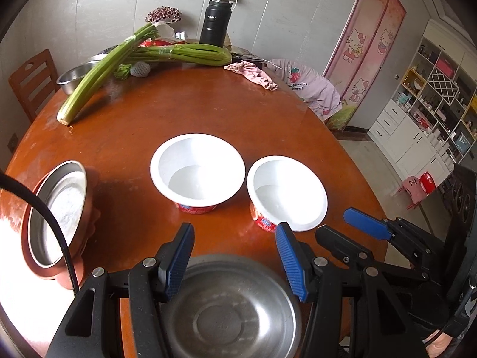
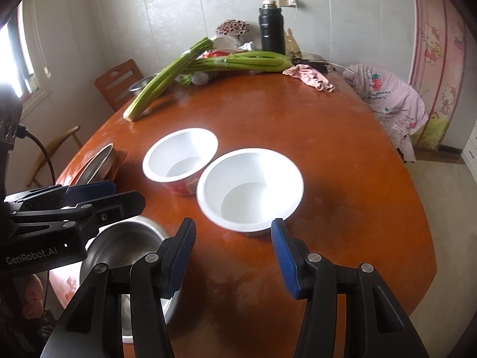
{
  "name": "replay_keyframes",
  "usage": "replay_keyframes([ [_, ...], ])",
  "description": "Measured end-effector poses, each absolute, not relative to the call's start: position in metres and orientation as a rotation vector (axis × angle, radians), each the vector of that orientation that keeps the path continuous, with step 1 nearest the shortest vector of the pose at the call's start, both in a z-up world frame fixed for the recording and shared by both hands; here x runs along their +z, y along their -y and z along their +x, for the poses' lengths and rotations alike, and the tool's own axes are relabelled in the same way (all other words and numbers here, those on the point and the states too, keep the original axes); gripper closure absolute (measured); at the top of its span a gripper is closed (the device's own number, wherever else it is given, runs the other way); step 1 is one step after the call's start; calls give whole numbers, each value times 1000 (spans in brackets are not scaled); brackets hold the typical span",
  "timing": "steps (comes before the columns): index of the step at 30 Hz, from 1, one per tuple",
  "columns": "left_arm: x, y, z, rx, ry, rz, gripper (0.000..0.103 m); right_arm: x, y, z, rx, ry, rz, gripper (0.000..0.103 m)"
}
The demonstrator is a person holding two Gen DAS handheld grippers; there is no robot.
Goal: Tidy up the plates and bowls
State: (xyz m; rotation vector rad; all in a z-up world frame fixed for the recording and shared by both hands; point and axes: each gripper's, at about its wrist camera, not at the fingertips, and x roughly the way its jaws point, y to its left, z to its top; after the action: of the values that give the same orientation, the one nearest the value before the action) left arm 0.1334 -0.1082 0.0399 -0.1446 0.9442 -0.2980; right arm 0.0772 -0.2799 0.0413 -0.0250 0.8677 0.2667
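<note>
Two white bowls with red outsides stand side by side mid-table: the left one and the right one. A steel bowl sits at the near edge. My left gripper hovers open over its far rim, pads clear of the metal. My right gripper is open and empty, just short of the right white bowl. A tilted steel plate in copper-coloured dishes sits at the left edge.
Celery stalks, a black flask, a steel basin and a pink cloth crowd the far side of the round brown table. Chairs stand at the left and the right, the latter draped with clothing.
</note>
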Motion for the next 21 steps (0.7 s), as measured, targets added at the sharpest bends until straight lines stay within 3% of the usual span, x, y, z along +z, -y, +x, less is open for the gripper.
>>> replay_keyframes([
  [21, 26, 145, 168, -340, -1014, -133, 47, 34, 310, 114, 206, -875, 9, 49],
])
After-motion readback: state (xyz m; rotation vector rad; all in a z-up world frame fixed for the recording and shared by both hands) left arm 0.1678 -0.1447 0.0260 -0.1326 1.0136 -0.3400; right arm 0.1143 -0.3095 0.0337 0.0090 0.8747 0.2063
